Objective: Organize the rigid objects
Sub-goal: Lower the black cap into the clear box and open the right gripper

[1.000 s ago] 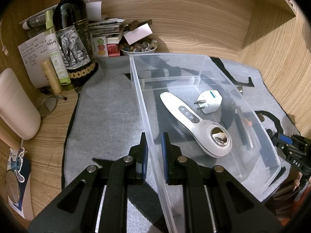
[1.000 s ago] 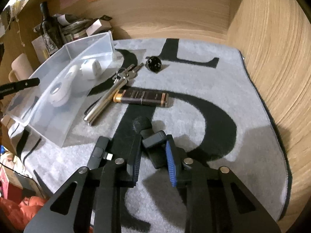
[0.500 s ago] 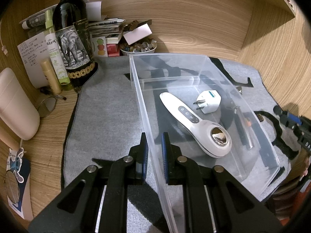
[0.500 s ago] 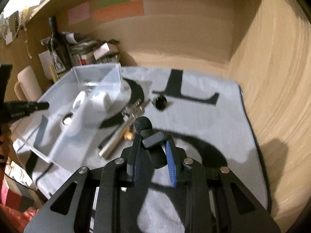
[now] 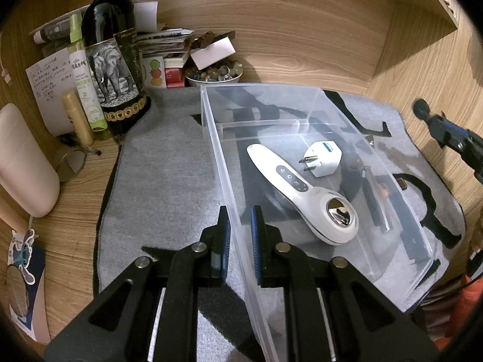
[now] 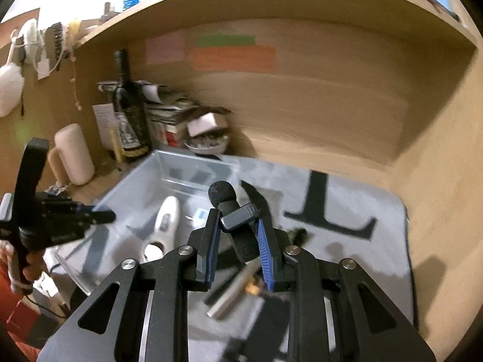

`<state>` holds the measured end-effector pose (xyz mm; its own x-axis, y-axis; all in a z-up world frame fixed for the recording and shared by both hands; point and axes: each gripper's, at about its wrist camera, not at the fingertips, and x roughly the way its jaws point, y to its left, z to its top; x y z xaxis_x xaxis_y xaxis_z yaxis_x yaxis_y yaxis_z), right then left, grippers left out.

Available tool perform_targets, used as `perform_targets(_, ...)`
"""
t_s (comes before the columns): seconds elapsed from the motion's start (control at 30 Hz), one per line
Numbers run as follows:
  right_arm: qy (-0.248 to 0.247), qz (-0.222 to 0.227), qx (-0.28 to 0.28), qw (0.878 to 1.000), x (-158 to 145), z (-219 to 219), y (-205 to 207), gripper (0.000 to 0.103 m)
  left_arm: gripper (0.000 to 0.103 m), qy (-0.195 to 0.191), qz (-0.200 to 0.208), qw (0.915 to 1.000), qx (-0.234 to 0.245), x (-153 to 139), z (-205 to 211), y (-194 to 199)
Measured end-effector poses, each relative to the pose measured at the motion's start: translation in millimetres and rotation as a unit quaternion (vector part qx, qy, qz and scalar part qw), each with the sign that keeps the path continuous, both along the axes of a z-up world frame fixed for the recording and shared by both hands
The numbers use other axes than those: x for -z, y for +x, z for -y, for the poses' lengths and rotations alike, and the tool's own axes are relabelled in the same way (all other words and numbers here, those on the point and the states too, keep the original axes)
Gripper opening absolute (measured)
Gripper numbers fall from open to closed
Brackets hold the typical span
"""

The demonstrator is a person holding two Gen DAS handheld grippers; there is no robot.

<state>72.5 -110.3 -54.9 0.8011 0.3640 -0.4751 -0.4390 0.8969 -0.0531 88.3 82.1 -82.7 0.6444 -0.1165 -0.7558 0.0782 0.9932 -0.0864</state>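
The small black microphone (image 6: 235, 226) with a foam head is pinched between the blue pads of the right gripper (image 6: 237, 241), in the air above the grey mat (image 6: 347, 208) and just beside the clear plastic bin (image 5: 302, 89). The left gripper (image 5: 240, 235) is closed as far as it goes on the near side wall of the bin, one finger outside and one inside. Inside the bin lie a white handheld device (image 5: 302, 193) and, a little farther in, a white plug adapter (image 5: 323, 158). Beyond the bin's far left corner stand a dark wine bottle (image 5: 110, 45) and a bowl of small items (image 5: 214, 74), against the wooden wall.
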Motion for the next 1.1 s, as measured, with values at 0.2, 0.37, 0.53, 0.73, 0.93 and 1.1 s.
perform_targets(0.2, -0.008, -0.006, -0.032, 0.999, -1, -31, 14, 0.022, 0.013, -0.001, 0.001, 1.0, 0.002, 0, 3, 0)
perform_targets(0.37, -0.024, -0.022, -0.05, 0.998, 4, -54, 26, 0.022, 0.013, -0.003, 0.003, 1.0, 0.004, 0, 2, 0)
perform_targets(0.53, -0.047, -0.044, -0.062, 0.996, 15, -69, 37, 0.022, 0.013, -0.007, 0.004, 0.9999, 0.006, 1, 0, -1)
perform_targets(0.73, -0.077, -0.072, -0.069, 0.992, 30, -82, 49, 0.022, 0.013, -0.007, 0.004, 0.9999, 0.007, 1, -1, -1)
perform_targets(0.93, -0.099, -0.097, -0.076, 0.987, 41, -90, 58, 0.022, 0.013, -0.007, 0.004, 0.9999, 0.007, 1, -2, -1)
perform_targets(1.1, -0.111, -0.102, -0.082, 0.985, 45, -94, 59, 0.022, 0.013, -0.007, 0.004, 0.9999, 0.007, 1, -3, -1)
